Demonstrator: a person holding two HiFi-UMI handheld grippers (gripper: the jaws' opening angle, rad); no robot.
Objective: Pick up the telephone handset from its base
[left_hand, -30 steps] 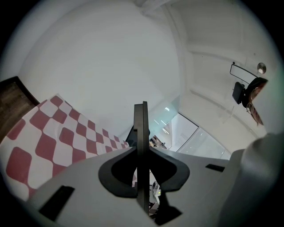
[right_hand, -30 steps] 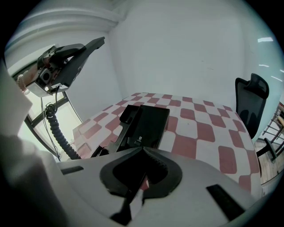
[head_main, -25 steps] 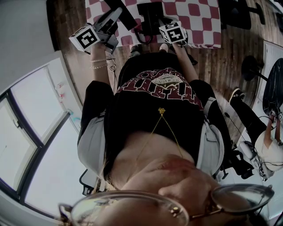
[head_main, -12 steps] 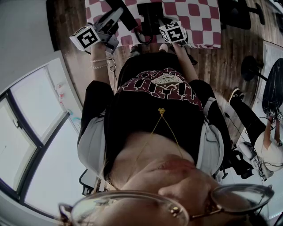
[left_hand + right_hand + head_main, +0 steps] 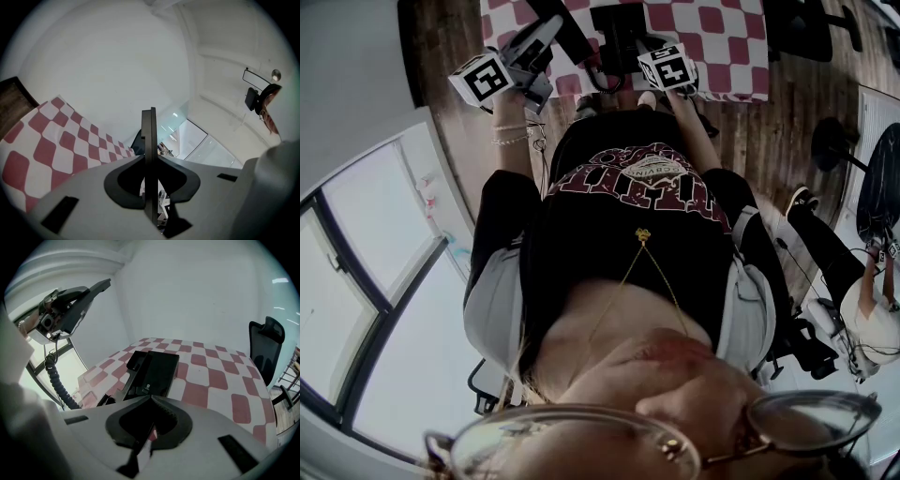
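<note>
Coiled cord (image 5: 56, 378) obstructs passage beside the telephone base (image 5: 157, 371).

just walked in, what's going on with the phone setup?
A person works two handheld grippers at a checkered table. The left gripper is shut on the handset, held up off the base. The coiled cord hangs down toward the table. The right gripper is shut and empty, pointing down at the base.
</note>
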